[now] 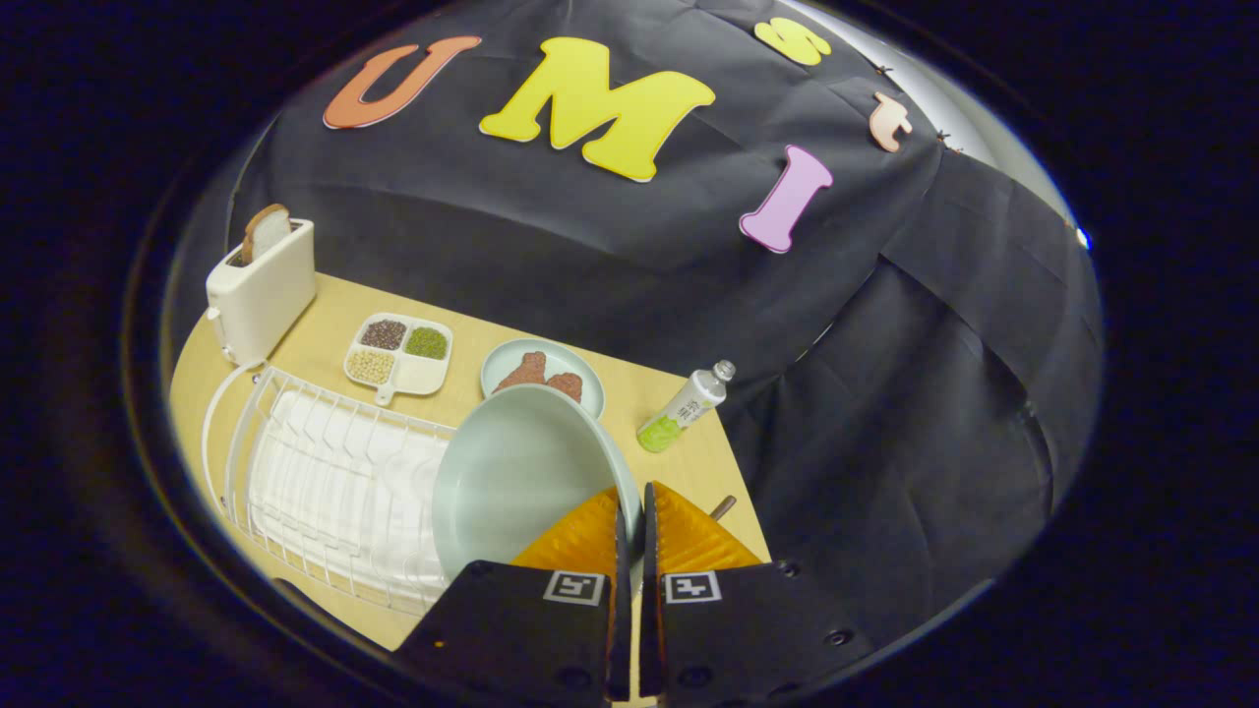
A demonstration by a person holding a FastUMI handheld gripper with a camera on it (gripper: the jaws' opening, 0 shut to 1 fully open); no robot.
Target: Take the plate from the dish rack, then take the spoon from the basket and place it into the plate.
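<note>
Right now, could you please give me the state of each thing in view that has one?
gripper: jaws shut on the plate's rim
plate: tilted, held beside the dish rack
dish rack: empty
toaster: bread slice sticking up
bottle: lying down, capped
small plate: holds brown food
divided tray: three compartments filled, one bare

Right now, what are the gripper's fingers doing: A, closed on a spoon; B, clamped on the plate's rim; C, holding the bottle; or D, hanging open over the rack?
B: the two orange fingers pinch the rim of the pale green plate, which stands tilted beside the white rack, gripper shut on it.
</note>
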